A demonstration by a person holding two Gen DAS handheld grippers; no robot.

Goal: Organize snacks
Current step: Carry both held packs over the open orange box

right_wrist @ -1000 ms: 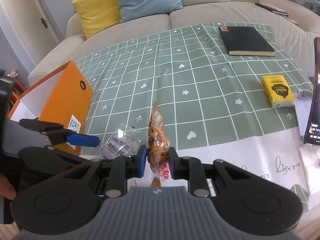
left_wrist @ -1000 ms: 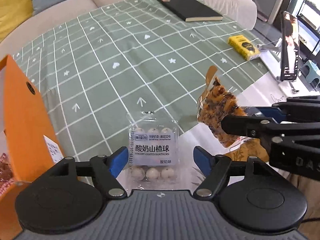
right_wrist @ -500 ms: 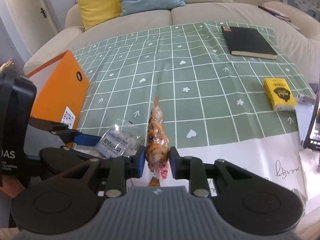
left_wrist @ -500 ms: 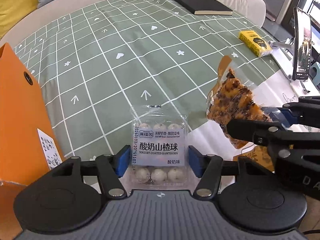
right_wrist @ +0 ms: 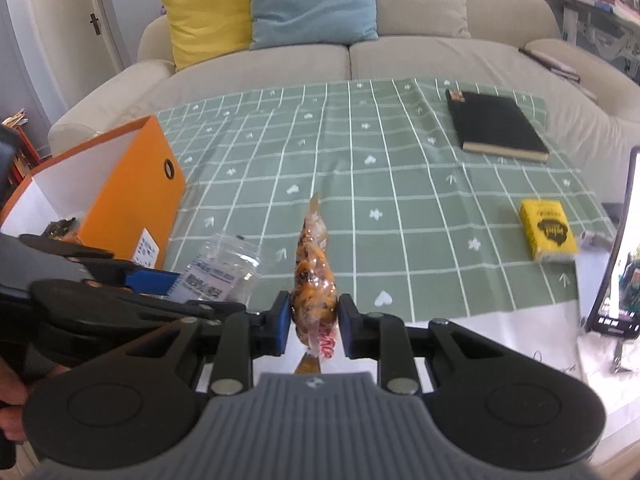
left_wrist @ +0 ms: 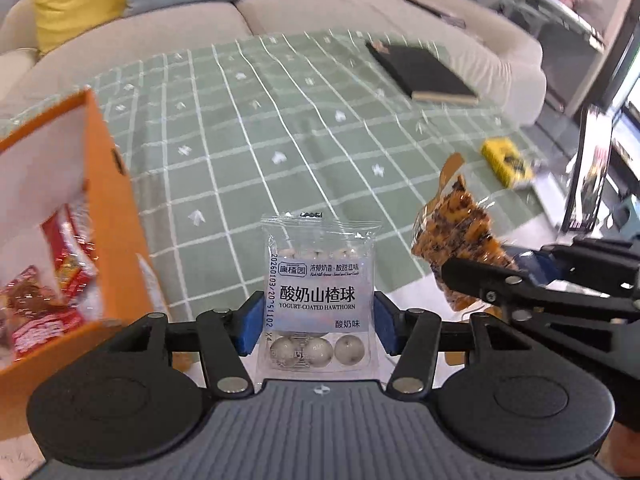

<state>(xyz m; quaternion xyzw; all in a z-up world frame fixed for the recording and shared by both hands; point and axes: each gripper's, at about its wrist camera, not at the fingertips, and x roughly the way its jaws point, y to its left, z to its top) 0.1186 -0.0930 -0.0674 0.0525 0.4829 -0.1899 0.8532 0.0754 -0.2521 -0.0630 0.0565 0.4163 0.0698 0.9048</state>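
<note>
My left gripper (left_wrist: 318, 326) is shut on a clear packet of yogurt-coated hawthorn balls (left_wrist: 318, 288) and holds it upright above the table. My right gripper (right_wrist: 314, 320) is shut on an orange-brown snack packet (right_wrist: 314, 280), also lifted; this packet shows in the left wrist view (left_wrist: 456, 240) too. The hawthorn packet shows in the right wrist view (right_wrist: 220, 272). An orange box (left_wrist: 108, 200) stands at the left, open, with red snack packets (left_wrist: 48, 280) inside. It also shows in the right wrist view (right_wrist: 132, 192).
A green checked cloth (right_wrist: 400, 200) covers the table. A black notebook (right_wrist: 496, 128) lies at the far right, a yellow packet (right_wrist: 546, 234) nearer right. A phone on a stand (right_wrist: 616, 260) is at the right edge. A sofa with cushions (right_wrist: 312, 4) is behind.
My left gripper closed on the hawthorn packet and lifted it off the table. Both grippers rose with their packets, and the orange box's open inside came into view.
</note>
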